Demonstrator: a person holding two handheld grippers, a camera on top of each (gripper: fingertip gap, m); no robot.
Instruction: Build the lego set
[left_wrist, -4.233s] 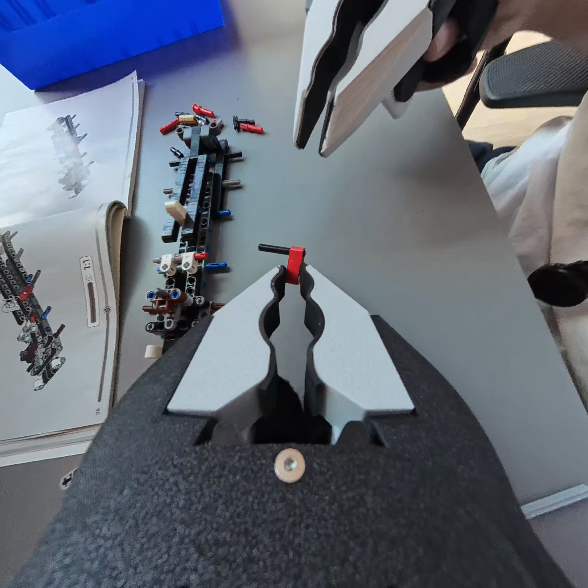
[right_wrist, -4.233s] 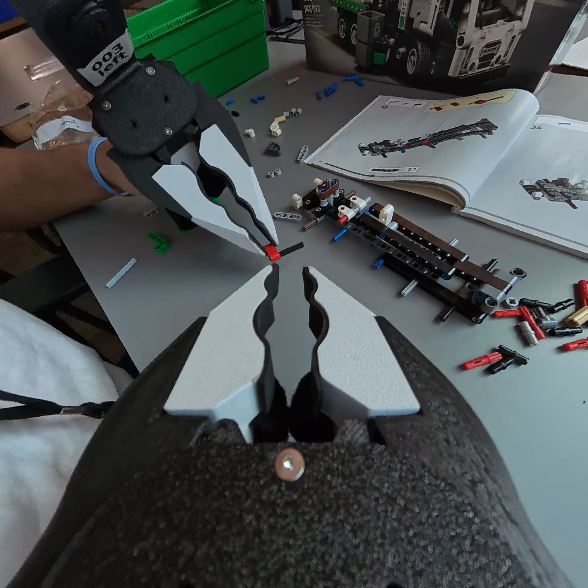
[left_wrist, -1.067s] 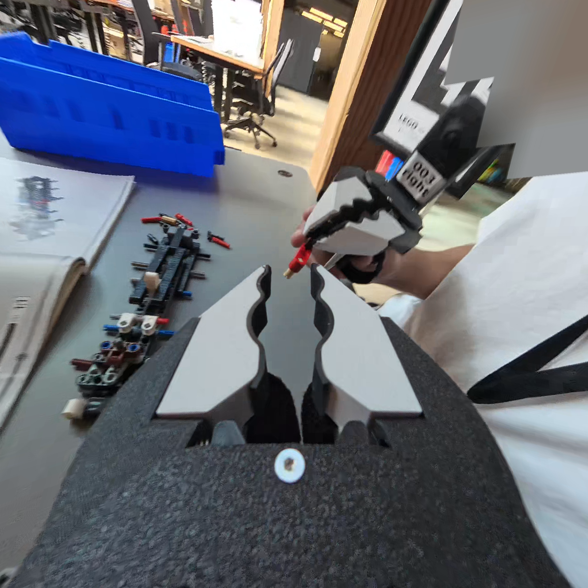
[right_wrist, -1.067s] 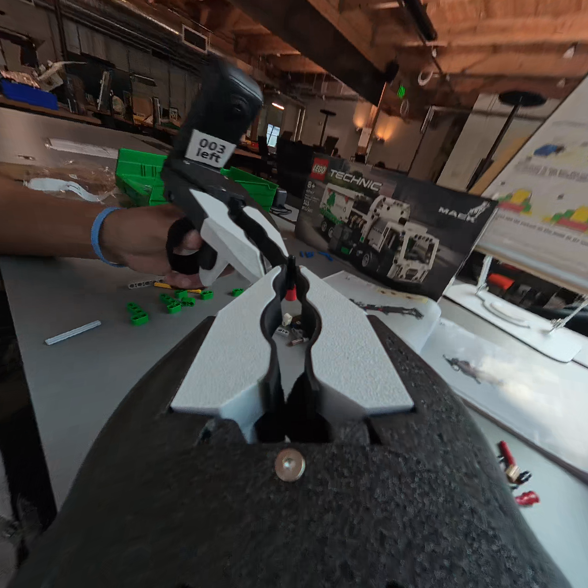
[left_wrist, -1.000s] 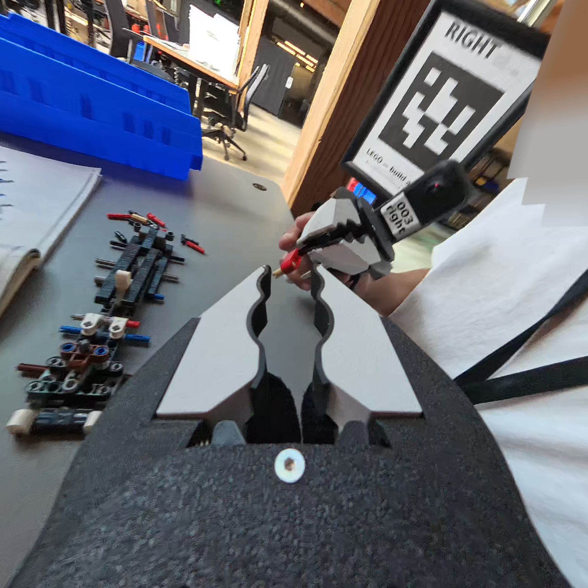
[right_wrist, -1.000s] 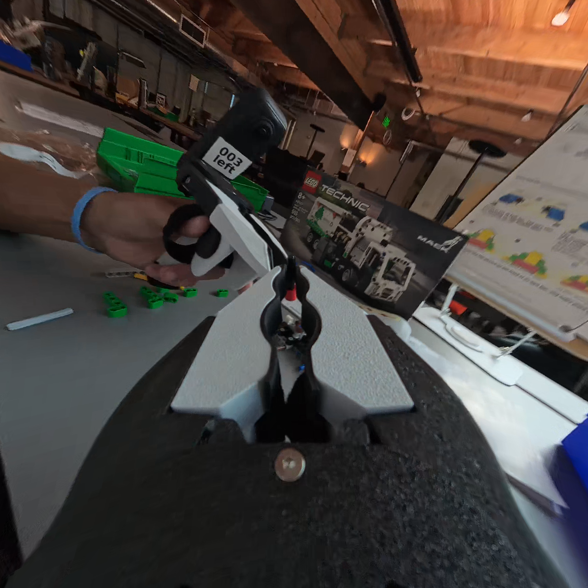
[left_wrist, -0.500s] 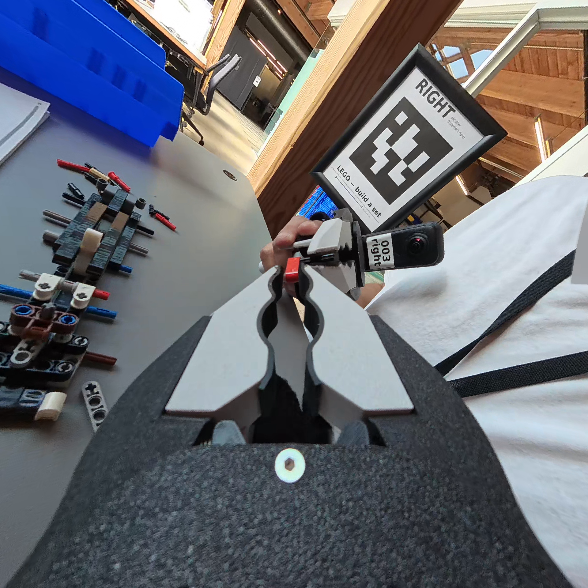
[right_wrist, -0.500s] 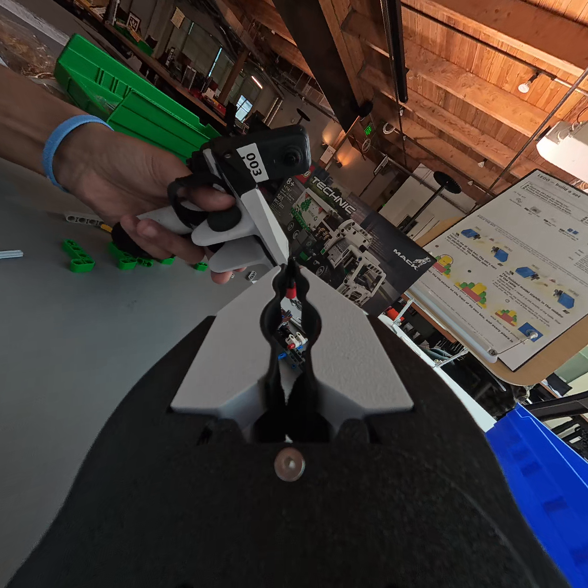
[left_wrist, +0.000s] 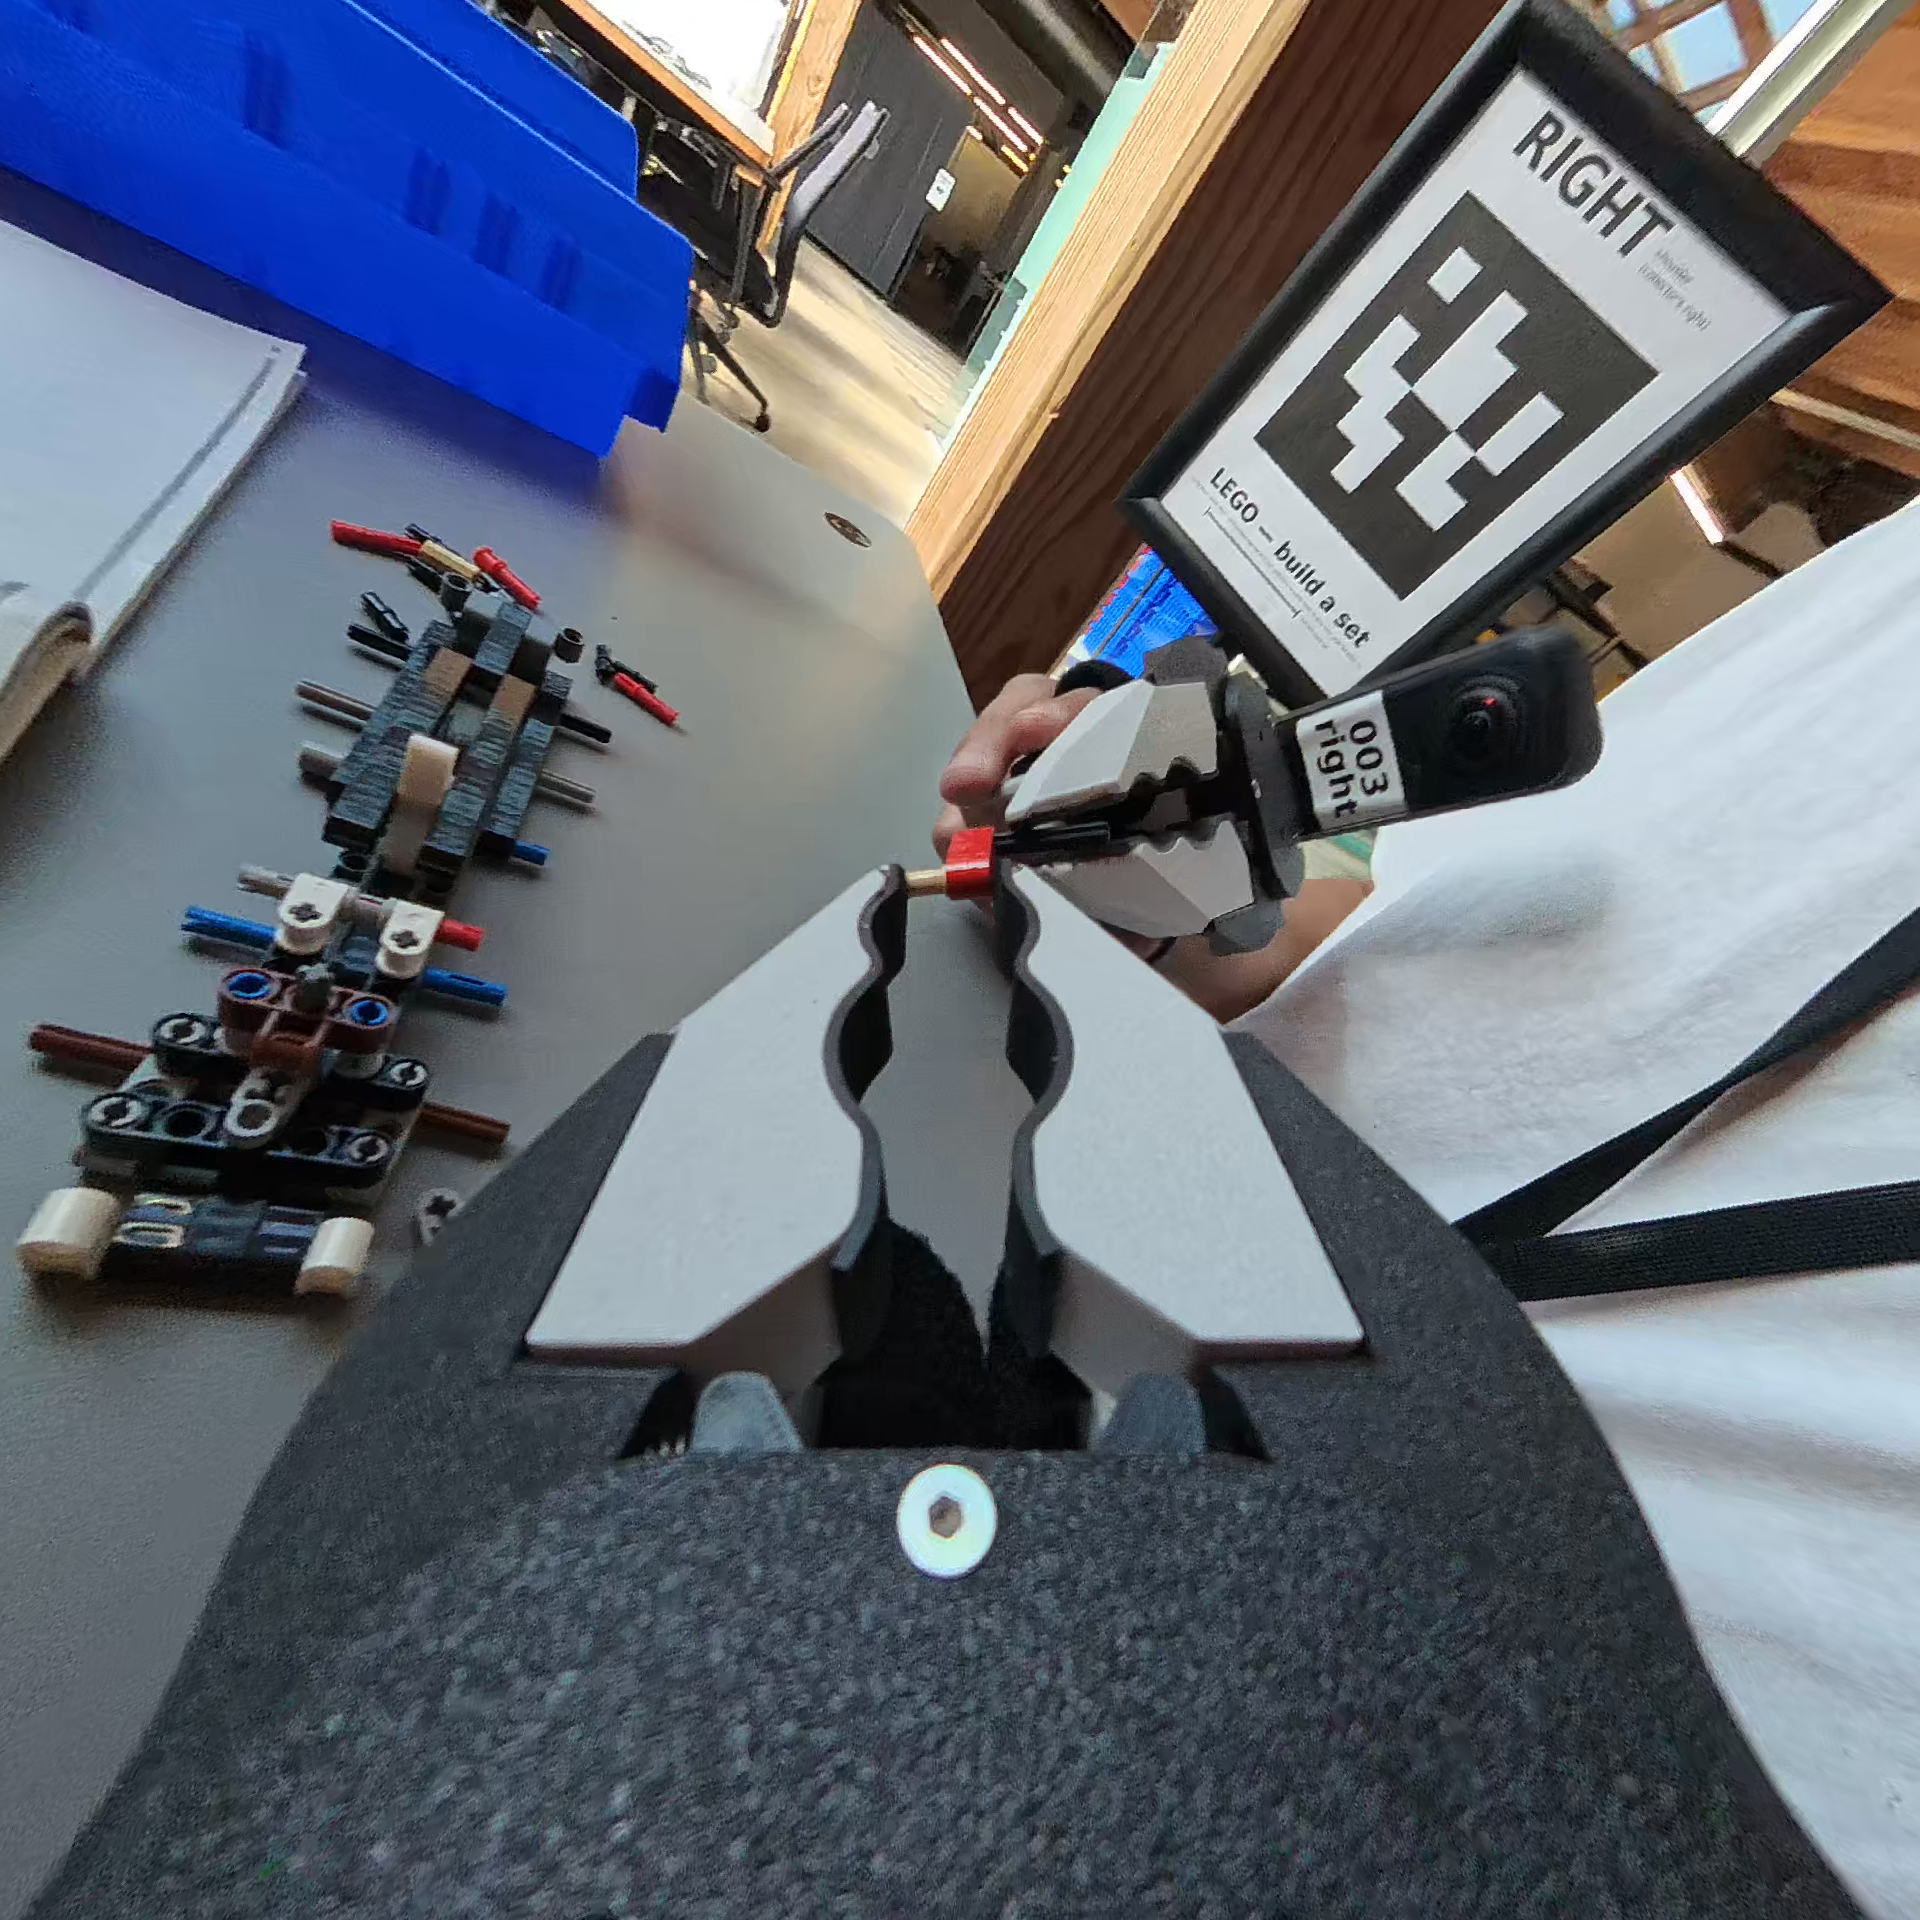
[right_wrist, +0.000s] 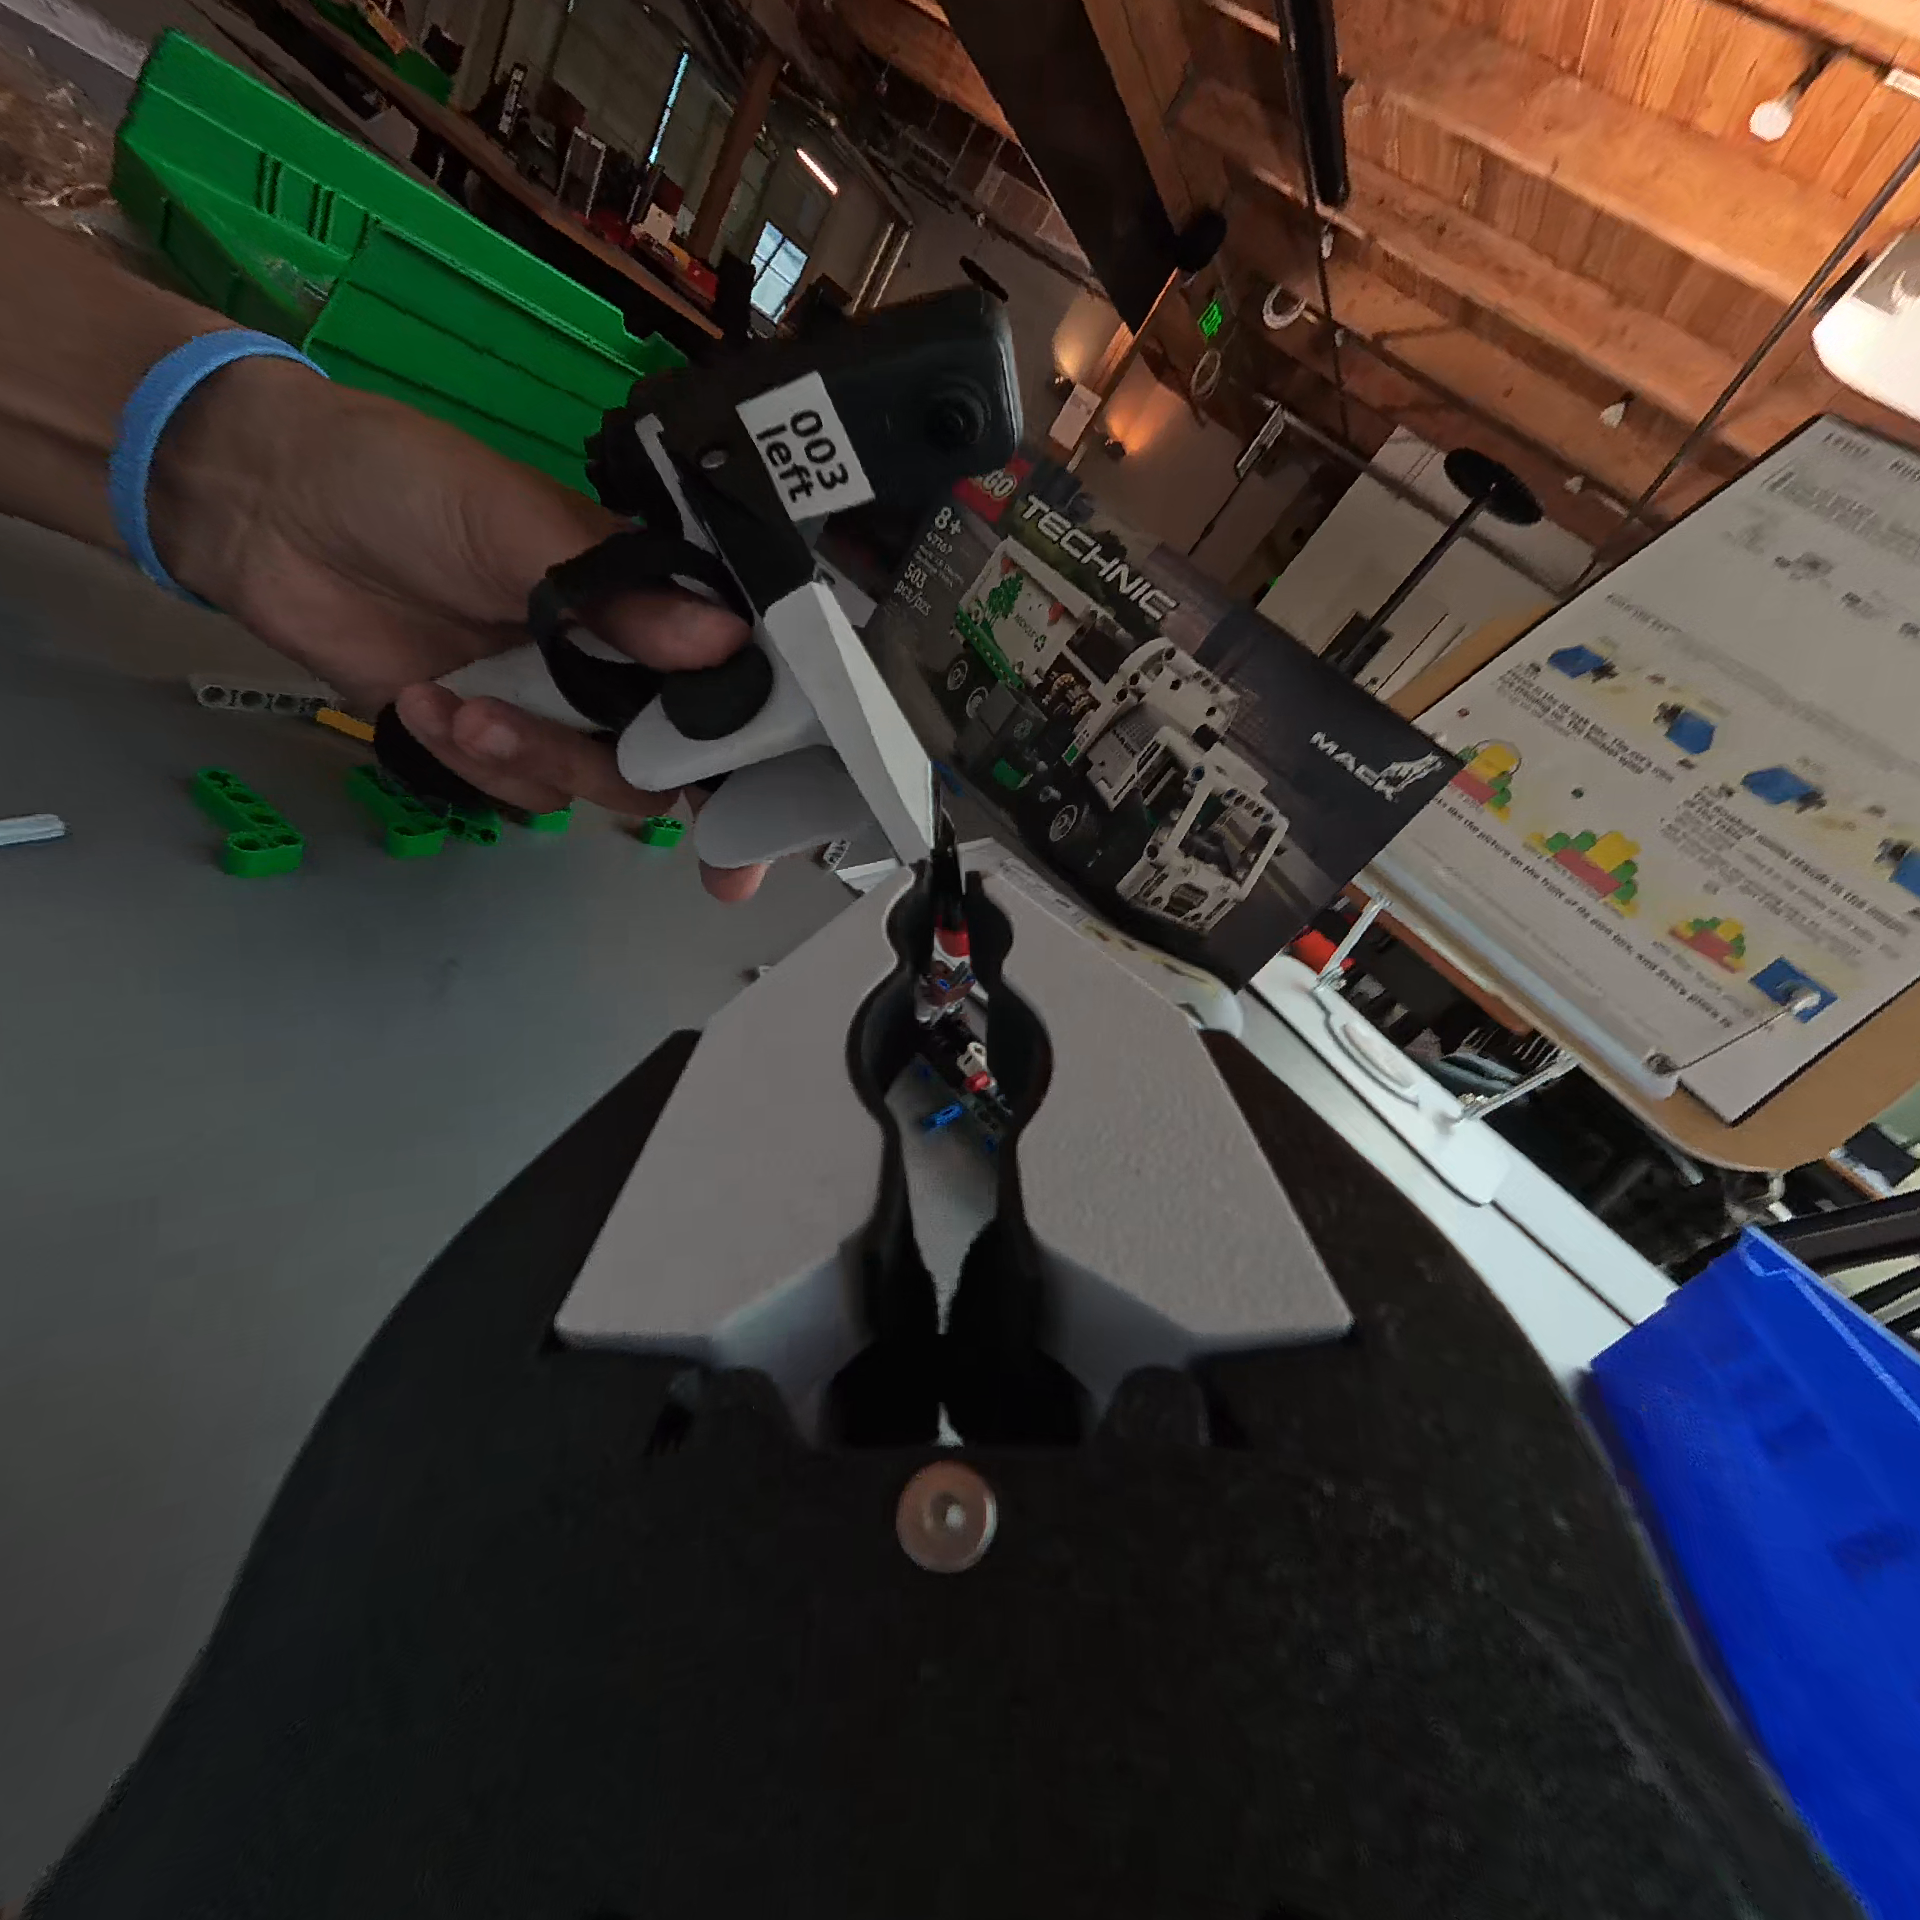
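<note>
Red bush (left_wrist: 971, 861) on black axle (left_wrist: 1049, 837), axis crosswise: my right gripper (left_wrist: 1023, 831) clamps axle (tan pin toward left fingertip (left_wrist: 885, 896)); left gripper (left_wrist: 948, 902) open around it.

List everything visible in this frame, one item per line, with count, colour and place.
Small pin assembly: one, red bush on black axle with tan tip, gripped by the right gripper, its tan tip touching the left gripper's fingertip.
Long brick chassis: one, dark beams with blue, red, tan parts, on the grey table.
Loose pins: several, red and black, beyond the chassis.
Storage bins: blue, far left.
Instruction booklet: one, white, left edge.
Framed marker sign: one, black-white.
Green bins and green pieces: right view.
Set box: one, dark.
Left gripper: open.
Right gripper: shut on the axle.
</note>
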